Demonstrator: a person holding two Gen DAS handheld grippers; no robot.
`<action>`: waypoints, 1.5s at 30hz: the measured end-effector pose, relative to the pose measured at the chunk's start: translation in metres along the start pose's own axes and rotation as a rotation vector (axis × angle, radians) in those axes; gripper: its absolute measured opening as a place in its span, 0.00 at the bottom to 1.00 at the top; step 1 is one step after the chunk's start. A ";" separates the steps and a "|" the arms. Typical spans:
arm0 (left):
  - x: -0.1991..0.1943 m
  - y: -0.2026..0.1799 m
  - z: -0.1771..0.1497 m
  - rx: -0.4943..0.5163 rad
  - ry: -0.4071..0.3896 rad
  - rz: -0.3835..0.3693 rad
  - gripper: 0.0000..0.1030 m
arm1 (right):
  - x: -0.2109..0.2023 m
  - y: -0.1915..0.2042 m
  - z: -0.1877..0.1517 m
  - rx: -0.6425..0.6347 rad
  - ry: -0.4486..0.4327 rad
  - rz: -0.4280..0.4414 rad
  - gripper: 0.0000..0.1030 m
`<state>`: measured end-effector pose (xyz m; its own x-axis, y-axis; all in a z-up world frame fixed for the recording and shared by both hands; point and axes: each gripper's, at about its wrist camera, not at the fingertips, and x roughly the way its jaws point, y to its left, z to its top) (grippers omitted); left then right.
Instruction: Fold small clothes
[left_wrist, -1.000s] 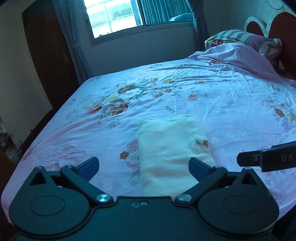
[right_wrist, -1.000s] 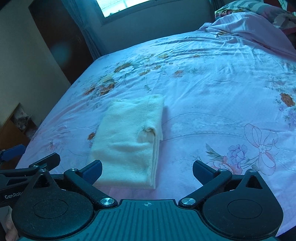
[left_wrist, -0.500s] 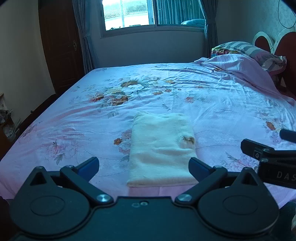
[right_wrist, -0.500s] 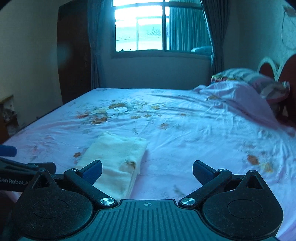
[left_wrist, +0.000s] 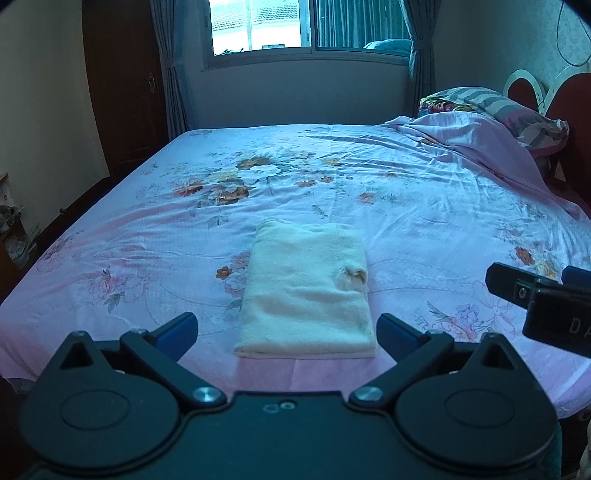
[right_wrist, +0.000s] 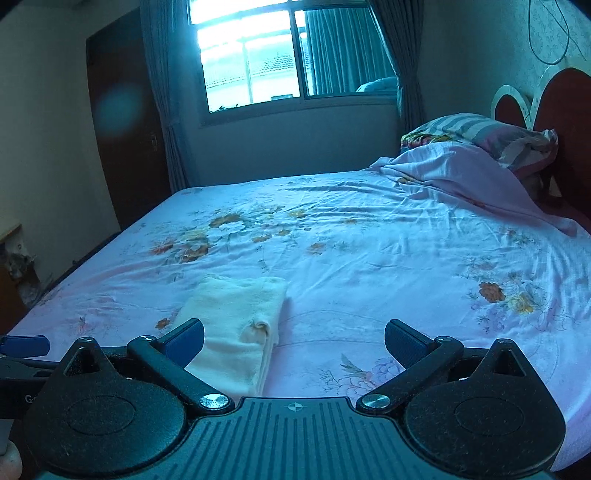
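A cream folded garment (left_wrist: 306, 291) lies flat on the pink floral bed sheet (left_wrist: 424, 206), near the bed's front edge. It also shows in the right wrist view (right_wrist: 236, 325), left of centre. My left gripper (left_wrist: 287, 329) is open and empty, held back from the garment's near edge. My right gripper (right_wrist: 294, 339) is open and empty, to the right of the garment; its side shows in the left wrist view (left_wrist: 543, 302). Neither gripper touches the cloth.
A bunched pink blanket (left_wrist: 476, 144) and striped pillow (left_wrist: 495, 103) lie at the head of the bed, far right, against a red headboard (right_wrist: 561, 122). A window (left_wrist: 303, 26) with curtains is behind the bed. A dark wardrobe (left_wrist: 122, 92) stands at the left.
Both grippers have pulled back and up from the folded garment, and both views now tilt upward to show the window and walls. The garment has stayed in place.
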<state>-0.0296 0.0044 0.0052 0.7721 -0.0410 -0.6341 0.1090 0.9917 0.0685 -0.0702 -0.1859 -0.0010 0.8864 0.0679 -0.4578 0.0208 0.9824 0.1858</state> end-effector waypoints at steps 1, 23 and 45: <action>0.000 0.000 0.000 -0.001 0.000 -0.005 0.98 | 0.000 -0.001 0.000 0.008 -0.001 0.008 1.00; 0.013 0.005 -0.003 -0.012 0.001 -0.011 0.98 | 0.008 0.000 -0.003 -0.009 0.012 -0.008 1.00; 0.012 0.015 -0.003 -0.045 -0.016 0.003 0.98 | 0.012 0.004 -0.008 -0.021 0.026 -0.003 1.00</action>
<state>-0.0206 0.0190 -0.0041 0.7821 -0.0400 -0.6219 0.0789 0.9963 0.0352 -0.0626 -0.1801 -0.0126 0.8739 0.0690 -0.4813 0.0138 0.9860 0.1664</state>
